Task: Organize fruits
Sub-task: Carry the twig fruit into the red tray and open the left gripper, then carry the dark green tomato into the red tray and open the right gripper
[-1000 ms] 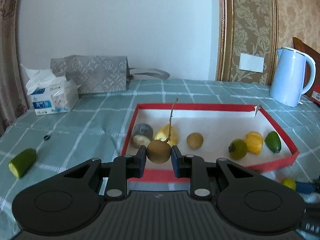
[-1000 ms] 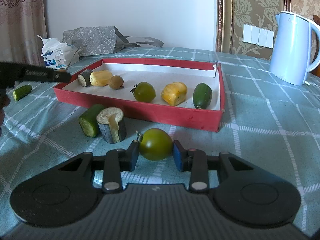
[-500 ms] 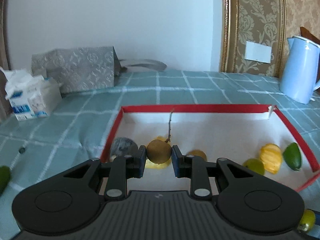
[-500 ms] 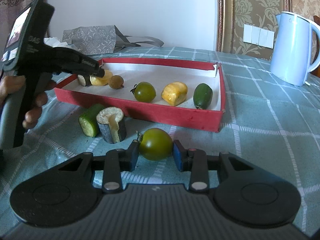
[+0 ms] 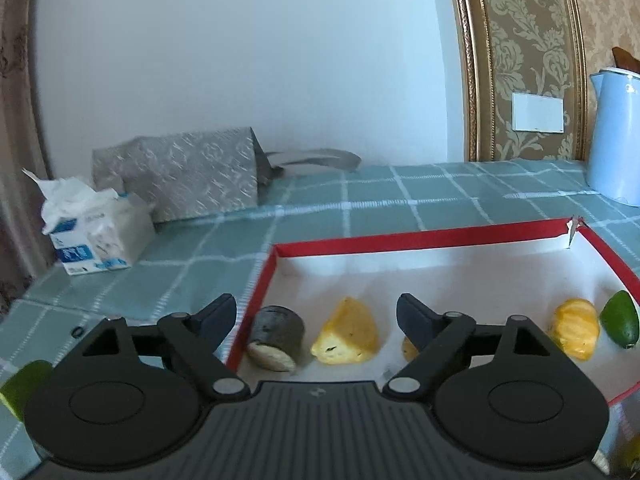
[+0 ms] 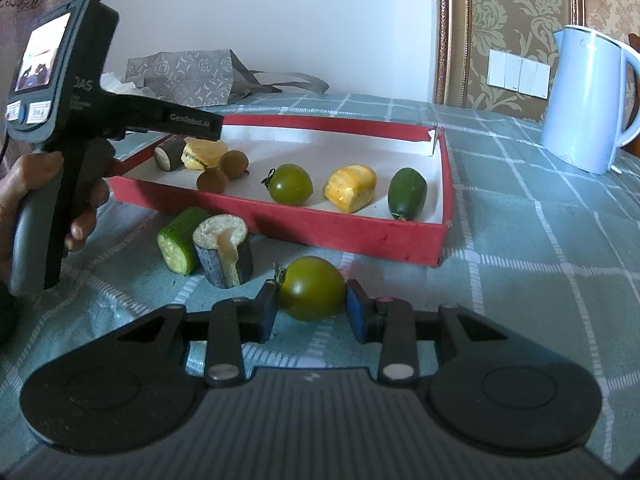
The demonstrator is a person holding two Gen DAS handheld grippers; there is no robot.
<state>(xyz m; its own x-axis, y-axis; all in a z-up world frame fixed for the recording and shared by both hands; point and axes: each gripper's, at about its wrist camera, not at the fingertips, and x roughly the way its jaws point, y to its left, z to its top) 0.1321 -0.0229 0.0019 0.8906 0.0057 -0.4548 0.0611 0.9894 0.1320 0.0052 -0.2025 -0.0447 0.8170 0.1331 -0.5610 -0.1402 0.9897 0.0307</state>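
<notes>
My left gripper [image 5: 316, 316] hovers over the left end of the red tray [image 5: 420, 238], its jaws opening with nothing between them. Below it lie a dark cylinder piece [image 5: 276, 338] and a yellow fruit piece [image 5: 348, 338]. The right wrist view shows two brown longans [image 6: 212, 180] on the tray floor under the left gripper [image 6: 212, 126]. Further along the tray [image 6: 320, 232] sit a green tomato [image 6: 290, 184], a yellow piece [image 6: 352, 188] and a green fruit [image 6: 408, 194]. My right gripper [image 6: 310, 304] is shut on another green tomato [image 6: 310, 294] on the cloth in front of the tray.
A cucumber piece [image 6: 180, 240] and a dark cut cylinder [image 6: 226, 250] stand on the cloth before the tray. A pale blue kettle [image 6: 588, 100] is at the right, a tissue box [image 5: 100, 236] and grey bag [image 5: 180, 172] at the back left. A hand [image 6: 40, 184] holds the left gripper.
The left gripper moved in over the tray's left end and opened, letting go of the brown longan, which now lies in the tray. The right gripper kept still on its tomato.
</notes>
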